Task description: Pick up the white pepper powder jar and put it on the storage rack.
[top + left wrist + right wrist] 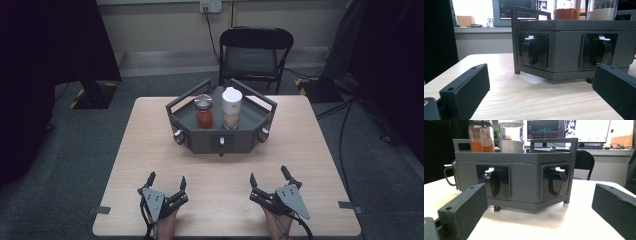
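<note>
A dark grey angular tray (pixel 250 117) with handles and knobs on its front faces stands at the table's far middle. On it stand a jar of orange-red stuff (pixel 203 112) with a metal lid and a taller white-lidded jar of pale powder (pixel 231 108). My left gripper (pixel 167 181) rests near the front edge, open, nothing between its jaws. My right gripper (pixel 268 176) rests to its right, open and empty too. Both point toward the tray (pixel 571 27) (pixel 524 157). The orange jar (pixel 481 136) and pale jar (pixel 511 137) rise above its rim.
The light wooden table (pixel 150 150) has bare surface between the grippers and the tray. A black folding chair (pixel 255 52) stands behind the table. Cables run on the grey carpet at right. Monitors (pixel 574 130) sit on a far desk.
</note>
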### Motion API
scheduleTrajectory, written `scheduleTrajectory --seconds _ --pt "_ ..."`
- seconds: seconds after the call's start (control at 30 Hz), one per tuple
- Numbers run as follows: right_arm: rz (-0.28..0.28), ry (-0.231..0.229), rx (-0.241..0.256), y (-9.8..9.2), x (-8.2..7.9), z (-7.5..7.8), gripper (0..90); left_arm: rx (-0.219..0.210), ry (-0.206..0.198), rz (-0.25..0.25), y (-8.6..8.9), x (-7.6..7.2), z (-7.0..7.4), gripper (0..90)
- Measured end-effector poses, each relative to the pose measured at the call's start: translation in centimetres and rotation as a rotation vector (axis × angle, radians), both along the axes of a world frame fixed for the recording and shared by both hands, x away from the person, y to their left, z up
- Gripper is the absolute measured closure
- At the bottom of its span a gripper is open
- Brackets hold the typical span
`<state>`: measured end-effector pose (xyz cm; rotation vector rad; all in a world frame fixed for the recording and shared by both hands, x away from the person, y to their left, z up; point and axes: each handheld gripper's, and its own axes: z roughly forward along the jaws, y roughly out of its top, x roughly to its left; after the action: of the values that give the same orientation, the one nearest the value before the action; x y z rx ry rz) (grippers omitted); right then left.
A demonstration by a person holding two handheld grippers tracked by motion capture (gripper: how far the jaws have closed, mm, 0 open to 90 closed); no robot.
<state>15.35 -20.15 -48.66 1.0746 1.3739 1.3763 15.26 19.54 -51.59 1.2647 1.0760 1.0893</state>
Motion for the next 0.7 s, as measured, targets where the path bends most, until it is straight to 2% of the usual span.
scheduleTrajectory --seconds 0.3,0.7 --pt "-0.017 0.017 -0.002 0.5 0.0 -1.1 0.0 0.000 0.000 0.000 0.0 0.0 0.0 0.6" --pt "-0.037 0.010 -0.008 0.9 0.0 -2.0 0.0 0.000 0.000 0.000 0.0 0.0 0.0 0.6"
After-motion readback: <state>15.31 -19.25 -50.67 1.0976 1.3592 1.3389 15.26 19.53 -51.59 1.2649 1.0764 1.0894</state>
